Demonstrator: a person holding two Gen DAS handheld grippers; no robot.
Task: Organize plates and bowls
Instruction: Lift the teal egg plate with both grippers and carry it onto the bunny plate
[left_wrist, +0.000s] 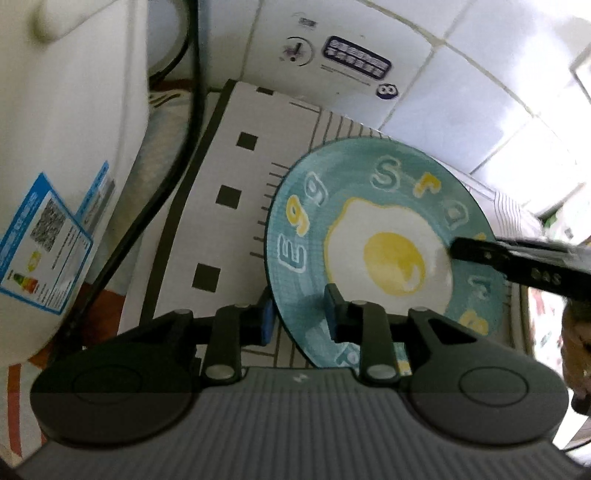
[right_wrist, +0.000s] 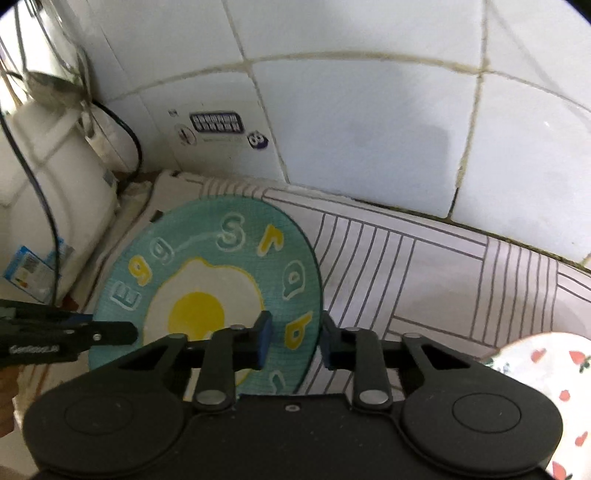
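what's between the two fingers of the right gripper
The right rim of the egg plate sits between the open right gripper fingers, as the right wrist view shows.

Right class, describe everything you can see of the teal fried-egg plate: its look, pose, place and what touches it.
The teal plate is round and glossy, apparently glazed ceramic, with a painted fried egg at its centre and white and yellow letters around the rim, beginning "Egg". It sits over a striped mat beside a white appliance, below a tiled wall. The left gripper and right gripper straddle opposite edges with jaws open; whether the pads touch the rim cannot be told.
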